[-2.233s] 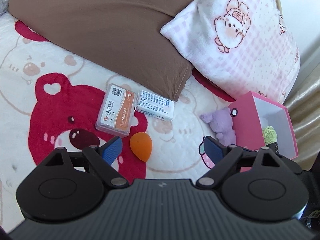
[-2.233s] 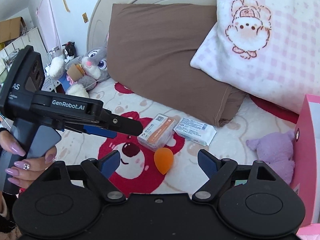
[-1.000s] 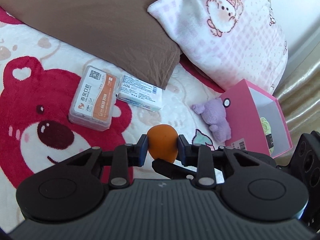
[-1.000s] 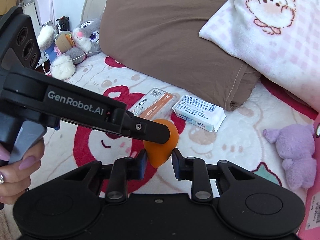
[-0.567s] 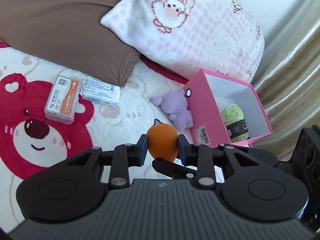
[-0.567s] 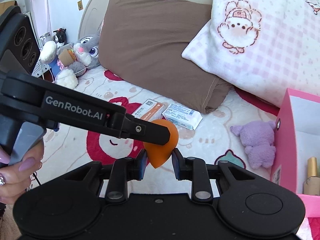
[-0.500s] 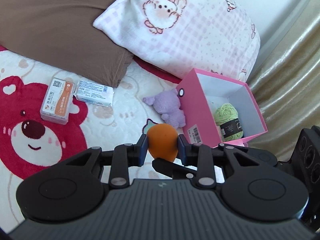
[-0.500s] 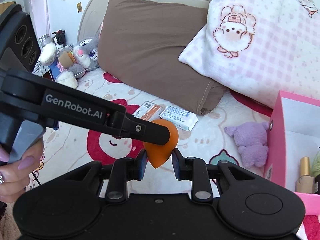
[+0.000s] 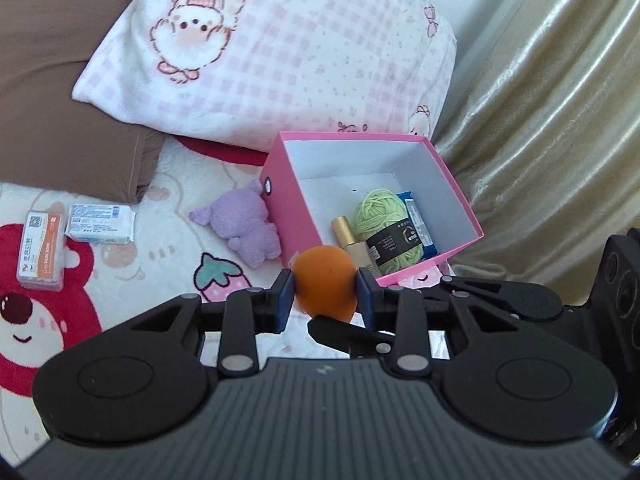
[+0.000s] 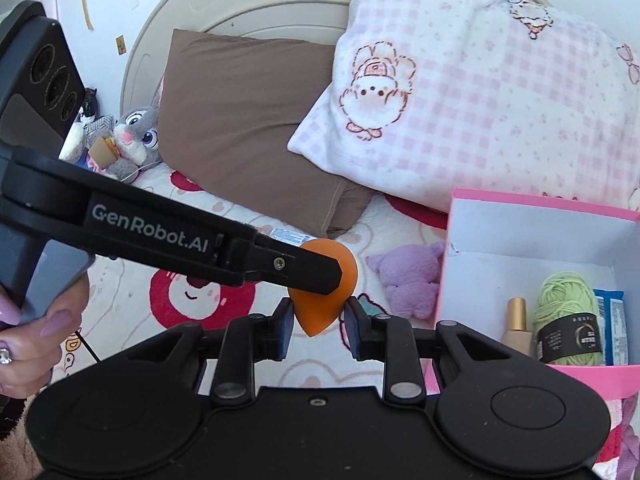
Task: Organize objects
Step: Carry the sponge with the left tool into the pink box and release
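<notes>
Bed: bear-print blanket [image 9: 132,240], pink box [image 9: 288,216] open.
Sponge: orange sponge [image 9: 325,282] — just before the box.
Grippers: left gripper [image 9: 325,294] and right gripper [image 10: 316,322] both clamp it.

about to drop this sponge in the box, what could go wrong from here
1. Both grippers pinch one sponge; if they drift apart it may slip or tear.
2. It hangs near the pink box's front wall, not clearly over the opening, so an early release may land on the bed.
3. Yarn and a gold bottle fill the near corner, so it could bounce.
</notes>
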`<state>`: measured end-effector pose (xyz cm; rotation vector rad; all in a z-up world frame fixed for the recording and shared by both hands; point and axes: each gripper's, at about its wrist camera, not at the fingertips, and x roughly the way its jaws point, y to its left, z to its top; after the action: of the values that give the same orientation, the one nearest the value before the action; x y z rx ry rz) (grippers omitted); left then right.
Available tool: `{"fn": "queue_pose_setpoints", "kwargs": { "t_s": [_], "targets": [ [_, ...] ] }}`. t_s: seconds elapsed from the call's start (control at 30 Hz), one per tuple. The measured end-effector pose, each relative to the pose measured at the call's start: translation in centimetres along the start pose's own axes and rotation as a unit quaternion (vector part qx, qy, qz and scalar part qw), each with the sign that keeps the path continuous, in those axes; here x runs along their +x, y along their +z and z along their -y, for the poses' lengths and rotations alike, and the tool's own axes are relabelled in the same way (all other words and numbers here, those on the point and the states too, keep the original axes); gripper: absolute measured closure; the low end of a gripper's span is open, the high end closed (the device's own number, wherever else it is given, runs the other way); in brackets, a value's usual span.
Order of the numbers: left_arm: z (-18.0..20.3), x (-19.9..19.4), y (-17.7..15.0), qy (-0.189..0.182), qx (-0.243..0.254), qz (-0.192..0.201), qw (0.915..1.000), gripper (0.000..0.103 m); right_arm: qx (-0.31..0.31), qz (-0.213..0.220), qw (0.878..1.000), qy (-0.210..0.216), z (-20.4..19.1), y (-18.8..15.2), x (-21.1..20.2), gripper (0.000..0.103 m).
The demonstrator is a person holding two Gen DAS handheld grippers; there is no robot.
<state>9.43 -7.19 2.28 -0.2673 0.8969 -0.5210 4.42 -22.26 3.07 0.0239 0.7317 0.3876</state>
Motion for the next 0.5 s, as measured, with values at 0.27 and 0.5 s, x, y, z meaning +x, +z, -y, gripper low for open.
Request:
{"fn": "queue_pose_setpoints", "kwargs": {
  "t_s": [0.27,0.5],
  "targets": [
    [4.7,2.8,3.1,-0.019,0.04,-0.009,0.999,0.071,0.017,0.016,0.999,-0.04,4.0,1.2,-2.3,0.071],
    [7.8,7.7,6.1,-0.03,0.026,0.002,0.9992,0.071,0.032,0.026,0.996,-0.085,9.4,2.6,-2.4,0.071]
  ]
}}
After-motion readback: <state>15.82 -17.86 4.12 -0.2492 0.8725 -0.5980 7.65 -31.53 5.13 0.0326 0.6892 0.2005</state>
